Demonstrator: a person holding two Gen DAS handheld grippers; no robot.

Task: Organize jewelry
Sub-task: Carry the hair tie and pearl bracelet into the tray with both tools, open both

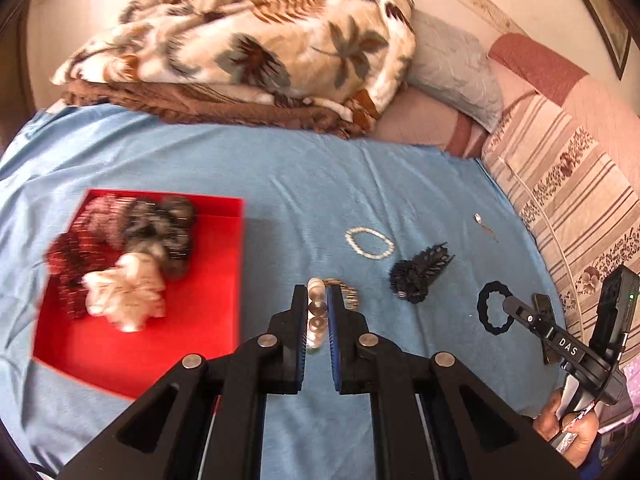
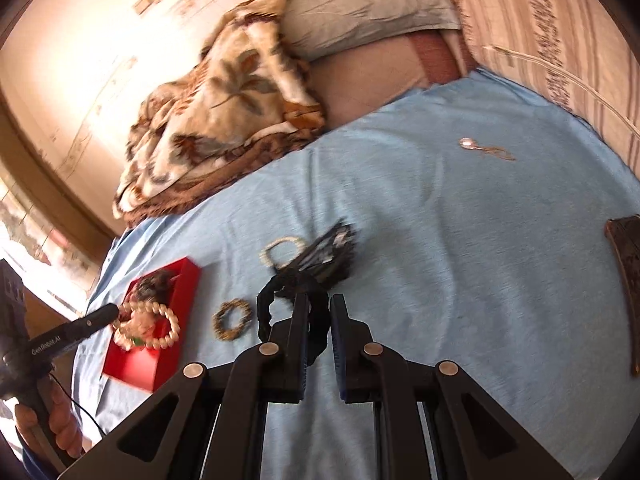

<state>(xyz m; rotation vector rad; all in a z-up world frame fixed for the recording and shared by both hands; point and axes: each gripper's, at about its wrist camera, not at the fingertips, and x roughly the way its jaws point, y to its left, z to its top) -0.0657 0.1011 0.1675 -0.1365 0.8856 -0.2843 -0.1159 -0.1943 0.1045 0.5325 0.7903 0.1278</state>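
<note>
My left gripper (image 1: 318, 294) is shut on a bracelet of large pale beads (image 1: 316, 320), lifted off the blue sheet. From the right wrist view this bead bracelet (image 2: 148, 326) hangs from the left gripper (image 2: 114, 313) over the red tray (image 2: 136, 368). The red tray (image 1: 192, 320) holds several fluffy scrunchies (image 1: 160, 232). My right gripper (image 2: 319, 305) is shut on a black scrunchie (image 2: 268, 308), also raised; the left wrist view shows that black scrunchie (image 1: 486, 308) in the right gripper (image 1: 507, 303) at the right.
On the blue sheet (image 1: 280, 168) lie a white pearl bracelet (image 1: 370, 242), a black hair claw (image 1: 420, 276), a brown bead bracelet (image 2: 232, 320) and a small pendant (image 2: 468, 144). A dark brown clip (image 2: 628, 280) lies far right. A folded blanket (image 1: 248, 44) sits behind.
</note>
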